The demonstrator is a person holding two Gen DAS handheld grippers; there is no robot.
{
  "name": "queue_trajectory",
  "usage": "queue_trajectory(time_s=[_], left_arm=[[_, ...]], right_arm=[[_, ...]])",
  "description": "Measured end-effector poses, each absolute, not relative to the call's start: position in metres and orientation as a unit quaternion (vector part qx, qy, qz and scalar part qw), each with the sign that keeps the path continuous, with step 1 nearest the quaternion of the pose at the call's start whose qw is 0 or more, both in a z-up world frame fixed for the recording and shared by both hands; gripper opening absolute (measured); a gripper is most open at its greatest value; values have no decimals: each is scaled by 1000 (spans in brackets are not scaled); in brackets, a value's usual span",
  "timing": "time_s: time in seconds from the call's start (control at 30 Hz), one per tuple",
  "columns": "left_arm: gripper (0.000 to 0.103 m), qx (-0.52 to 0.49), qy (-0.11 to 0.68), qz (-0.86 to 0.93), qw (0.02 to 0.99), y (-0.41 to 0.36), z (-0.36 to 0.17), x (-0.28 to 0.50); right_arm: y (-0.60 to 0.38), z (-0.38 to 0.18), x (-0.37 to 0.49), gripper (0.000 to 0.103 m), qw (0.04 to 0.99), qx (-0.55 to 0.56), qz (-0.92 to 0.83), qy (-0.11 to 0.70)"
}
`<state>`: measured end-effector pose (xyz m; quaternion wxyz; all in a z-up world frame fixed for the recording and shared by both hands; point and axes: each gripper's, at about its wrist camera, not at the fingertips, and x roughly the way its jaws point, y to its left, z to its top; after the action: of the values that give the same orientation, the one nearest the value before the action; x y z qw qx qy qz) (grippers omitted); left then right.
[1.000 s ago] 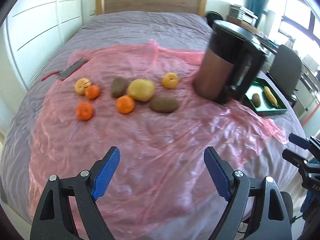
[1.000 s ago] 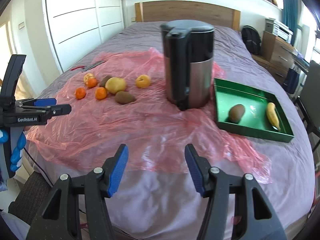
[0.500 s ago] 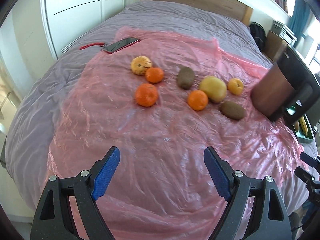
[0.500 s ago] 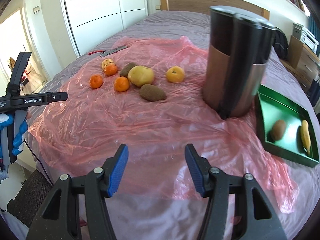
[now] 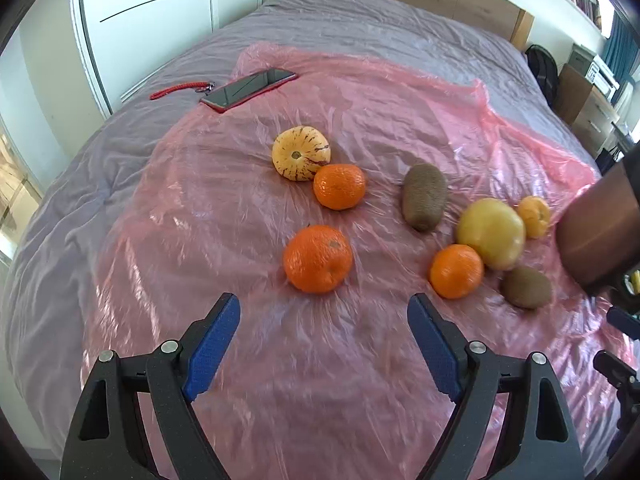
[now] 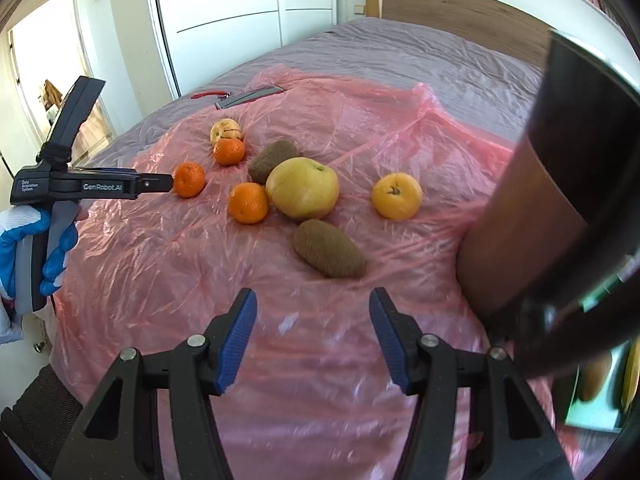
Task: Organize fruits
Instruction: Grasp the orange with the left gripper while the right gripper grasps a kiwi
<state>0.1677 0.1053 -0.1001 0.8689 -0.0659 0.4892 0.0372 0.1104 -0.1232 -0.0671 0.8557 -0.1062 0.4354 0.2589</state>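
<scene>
Several fruits lie on a pink plastic sheet (image 5: 360, 380) spread over a bed. My left gripper (image 5: 324, 338) is open and empty, just short of a tangerine (image 5: 318, 258). Beyond it lie a striped yellow fruit (image 5: 301, 153), a second tangerine (image 5: 339, 186), a kiwi (image 5: 424, 196), a yellow pear (image 5: 491, 233) and a third tangerine (image 5: 456, 271). My right gripper (image 6: 312, 338) is open and empty, a little short of a kiwi (image 6: 329, 254). Past that kiwi sit the pear (image 6: 303, 188) and a small orange fruit (image 6: 397, 196).
A tall brown-and-black kettle (image 6: 552, 184) stands close on the right. A green tray (image 6: 600, 376) with fruit shows behind it at the lower right. A phone (image 5: 248, 89) and a red lanyard (image 5: 178, 90) lie at the sheet's far left. A gloved hand (image 6: 24, 248) holds the left tool.
Both grippers have moved forward, leftward and down toward the fruits, which now look larger and nearer. The kettle has slid to the right edge of both views. Neither gripper's opening has changed.
</scene>
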Motion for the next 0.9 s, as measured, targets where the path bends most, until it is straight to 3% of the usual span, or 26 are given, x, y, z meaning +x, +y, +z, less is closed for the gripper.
queue_trajectory(time_s=[0.5,0.77,0.83,0.9], left_arm=[[80,-26,515,-9,857,116,-138,210],[60,-31,522,-15,852,118,-147,220],[51,-27,519,-14,854,117,-147,218],[45,-30,517,-13,855,118,-146,216]], right_arm=[[-81,-114,182,76,811,-195,317,451],[-75,-135,193,76,801,-206,315,466],[-77,-138,194,65,802,-207,306,470],[-77,-140,194,60,802,-207,303,472]])
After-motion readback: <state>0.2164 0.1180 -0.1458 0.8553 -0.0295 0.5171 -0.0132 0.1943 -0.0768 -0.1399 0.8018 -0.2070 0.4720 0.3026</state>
